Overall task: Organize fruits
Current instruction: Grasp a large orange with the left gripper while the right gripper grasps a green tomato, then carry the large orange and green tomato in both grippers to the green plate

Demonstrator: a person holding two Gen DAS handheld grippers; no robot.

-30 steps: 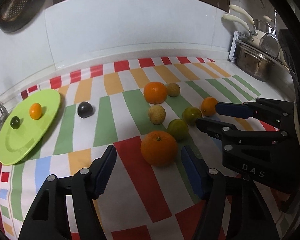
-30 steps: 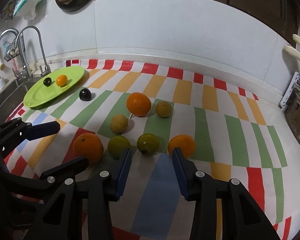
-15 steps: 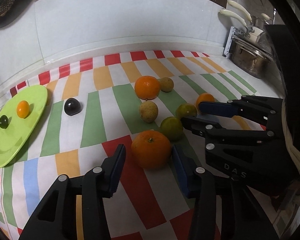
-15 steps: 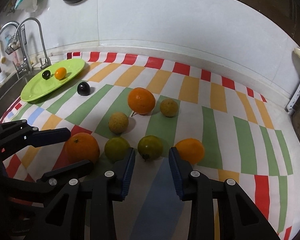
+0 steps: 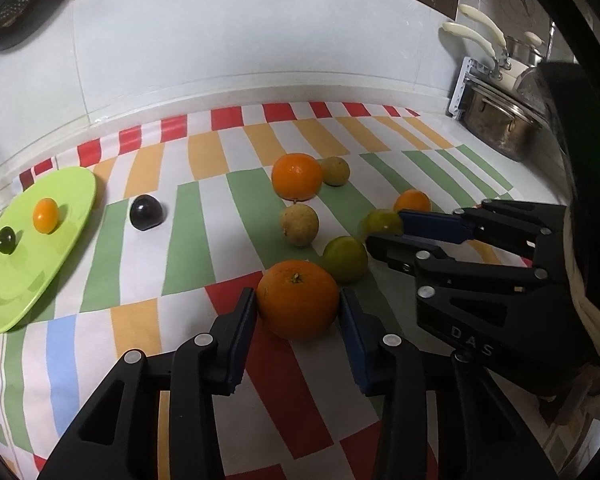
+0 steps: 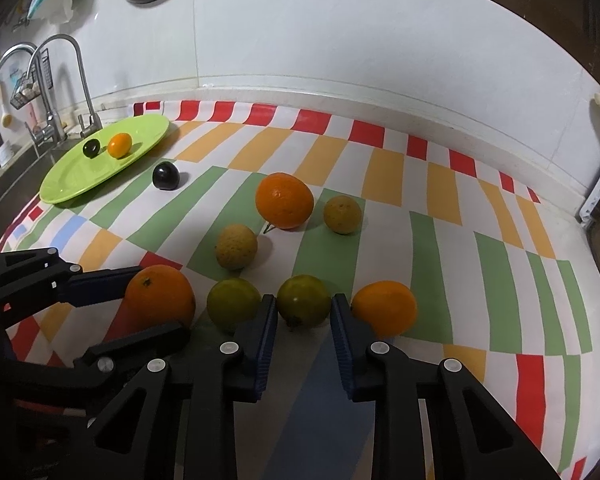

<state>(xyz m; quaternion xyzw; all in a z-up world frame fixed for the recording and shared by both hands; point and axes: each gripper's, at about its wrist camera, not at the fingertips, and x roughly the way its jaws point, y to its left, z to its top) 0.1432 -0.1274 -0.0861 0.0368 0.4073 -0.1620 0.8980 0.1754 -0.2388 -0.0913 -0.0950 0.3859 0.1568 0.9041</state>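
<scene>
Your left gripper has its jaws closing on the big orange, both pads pressed against its sides. Your right gripper is clamped on a green citrus, pads touching either flank. On the striped cloth, another green fruit lies at nine o'clock of that citrus and a small orange at three o'clock. A second large orange sits at twelve o'clock. The green plate, toward ten o'clock, carries a kumquat.
</scene>
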